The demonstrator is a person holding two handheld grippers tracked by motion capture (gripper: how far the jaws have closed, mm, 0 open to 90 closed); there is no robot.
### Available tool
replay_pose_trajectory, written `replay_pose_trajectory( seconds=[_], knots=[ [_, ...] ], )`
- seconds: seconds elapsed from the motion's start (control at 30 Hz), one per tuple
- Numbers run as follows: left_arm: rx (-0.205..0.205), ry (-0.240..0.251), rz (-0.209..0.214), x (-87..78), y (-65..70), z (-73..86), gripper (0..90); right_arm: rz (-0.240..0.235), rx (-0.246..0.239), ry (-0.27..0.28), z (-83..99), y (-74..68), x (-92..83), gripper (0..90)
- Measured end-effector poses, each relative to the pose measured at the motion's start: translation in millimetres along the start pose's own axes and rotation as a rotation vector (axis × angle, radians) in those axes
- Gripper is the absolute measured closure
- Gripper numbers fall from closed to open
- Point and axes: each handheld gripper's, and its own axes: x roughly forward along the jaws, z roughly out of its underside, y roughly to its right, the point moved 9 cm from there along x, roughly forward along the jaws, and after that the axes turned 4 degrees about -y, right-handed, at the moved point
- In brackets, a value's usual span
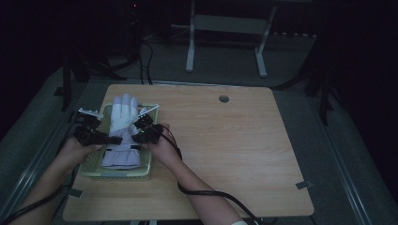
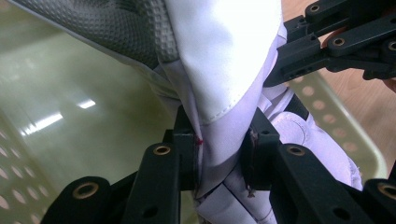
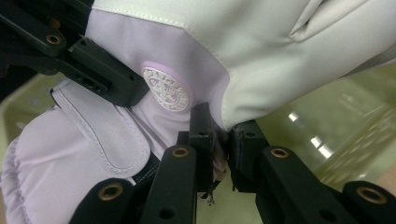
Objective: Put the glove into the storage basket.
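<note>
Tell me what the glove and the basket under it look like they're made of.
Glove: soft stitched fabric, white and pale lilac, matte, likely a padded synthetic; its seams show, and the left gripper view has a grey dimpled patch, probably rubbery. Basket: pale green plastic by the look, glossy, with light glinting off its floor and perforated walls.

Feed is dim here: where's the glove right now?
High view, table's left: the glove is over the green basket, pinched between the left gripper and right gripper.
</note>
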Motion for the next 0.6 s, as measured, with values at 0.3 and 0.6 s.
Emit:
replay_pose_trajectory(
  seconds=[0.3, 0.6],
  knots=[
    [-0.031, -0.059, -0.019, 9.8, -3.6, 16.3, 71.2, -0.004, 0.002, -0.072, 14.0, -5.2, 16.0, 80.5],
    [-0.063, -0.118, -0.022, 17.3, -7.4, 25.9, 71.2, 0.100, -0.041, -0.149, 18.5, -13.0, 25.6, 80.1]
  ],
)
